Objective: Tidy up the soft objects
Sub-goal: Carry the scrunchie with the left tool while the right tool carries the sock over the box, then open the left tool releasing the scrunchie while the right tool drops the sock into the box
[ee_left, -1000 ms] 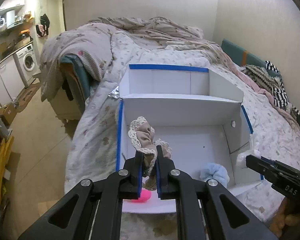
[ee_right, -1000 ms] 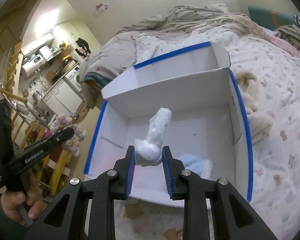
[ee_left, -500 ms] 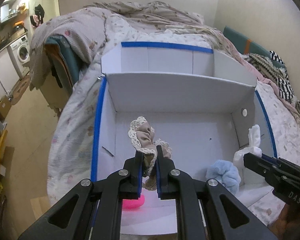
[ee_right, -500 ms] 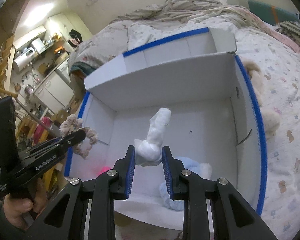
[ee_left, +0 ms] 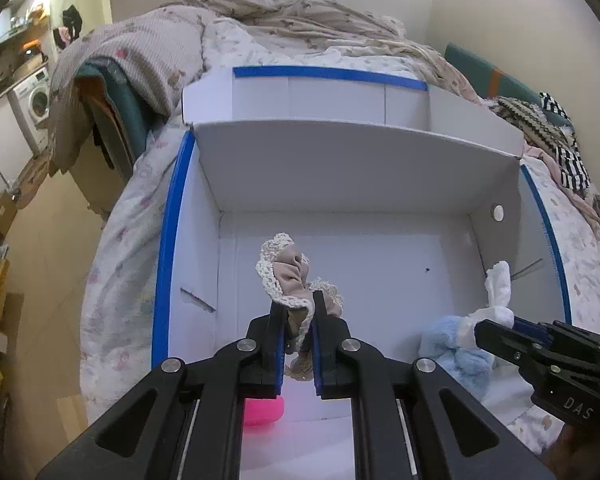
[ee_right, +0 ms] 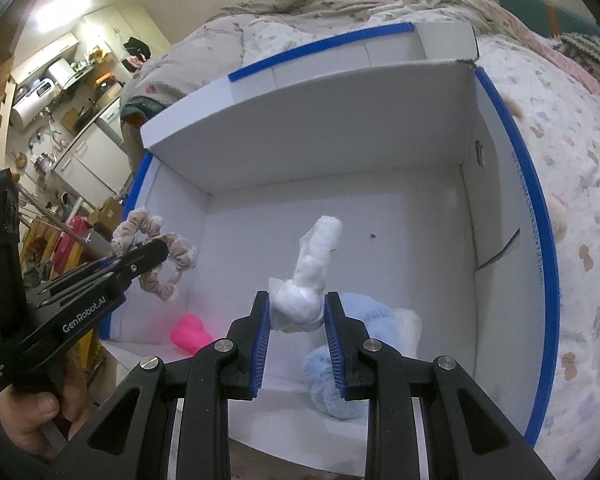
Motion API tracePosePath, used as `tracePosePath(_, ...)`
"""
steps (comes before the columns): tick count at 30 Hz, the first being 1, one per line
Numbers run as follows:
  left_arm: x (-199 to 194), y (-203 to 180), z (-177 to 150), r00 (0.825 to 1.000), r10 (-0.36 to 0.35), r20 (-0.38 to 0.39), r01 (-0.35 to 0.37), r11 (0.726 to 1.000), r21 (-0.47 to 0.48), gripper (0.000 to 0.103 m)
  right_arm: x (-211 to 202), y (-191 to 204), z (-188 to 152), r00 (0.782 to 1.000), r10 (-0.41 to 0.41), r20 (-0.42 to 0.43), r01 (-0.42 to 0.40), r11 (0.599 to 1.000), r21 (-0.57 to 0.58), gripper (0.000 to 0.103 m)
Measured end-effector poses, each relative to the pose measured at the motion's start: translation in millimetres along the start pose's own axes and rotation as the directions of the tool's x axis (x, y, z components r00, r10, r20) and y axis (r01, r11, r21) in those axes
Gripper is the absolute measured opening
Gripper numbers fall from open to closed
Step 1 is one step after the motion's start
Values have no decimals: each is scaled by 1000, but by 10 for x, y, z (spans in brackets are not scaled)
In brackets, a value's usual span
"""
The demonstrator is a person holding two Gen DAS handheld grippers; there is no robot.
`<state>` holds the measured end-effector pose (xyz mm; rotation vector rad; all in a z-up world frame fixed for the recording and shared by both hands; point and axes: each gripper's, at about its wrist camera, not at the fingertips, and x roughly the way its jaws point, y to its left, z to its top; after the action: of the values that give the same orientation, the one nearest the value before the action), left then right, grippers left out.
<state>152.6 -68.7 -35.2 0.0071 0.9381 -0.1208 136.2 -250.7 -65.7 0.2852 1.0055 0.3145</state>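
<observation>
A: How far along was it?
B: Partly. A blue plush [ee_right: 352, 344] and a pink toy [ee_right: 190, 332] already lay at the near end of the box [ee_left: 340, 168] on the bed [ee_right: 572, 168].
A: And the hand-held grippers?
B: The left hand-held gripper [ee_left: 298, 320] was clamped on a scrunchie [ee_left: 286, 276], the right hand-held gripper [ee_right: 296, 316] on a white cloth [ee_right: 312, 276], both held over the box floor. Dropping them was left

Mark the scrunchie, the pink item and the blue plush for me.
scrunchie [ee_left: 286, 276], left wrist view, beige fabric above the jaws.
pink item [ee_right: 191, 335], right wrist view, its top.
blue plush [ee_right: 374, 322], right wrist view, upper fur.
</observation>
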Motion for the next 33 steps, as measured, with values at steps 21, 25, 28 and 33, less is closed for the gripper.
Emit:
tracePosePath(21, 163, 13, -46, 999, 16, -36, -16, 1000, -2, 13, 129, -9, 36, 999, -27, -45, 28, 1000, 13, 29)
tracePosePath(25, 171, -6, -50, 999, 18, -51, -18, 1000, -1, 20, 154, 3, 46, 998, -32, -48, 33, 999, 12, 29)
tracePosePath(28, 166, -22, -57, 998, 23, -57, -23, 1000, 6, 45, 154, 6, 50, 998, -32, -45, 33, 999, 16, 29)
tracePosePath(33, 66, -30, -47, 999, 36, -12, -36, 999, 8, 61, 143, -17, 50, 999, -31, -31, 31, 999, 25, 32)
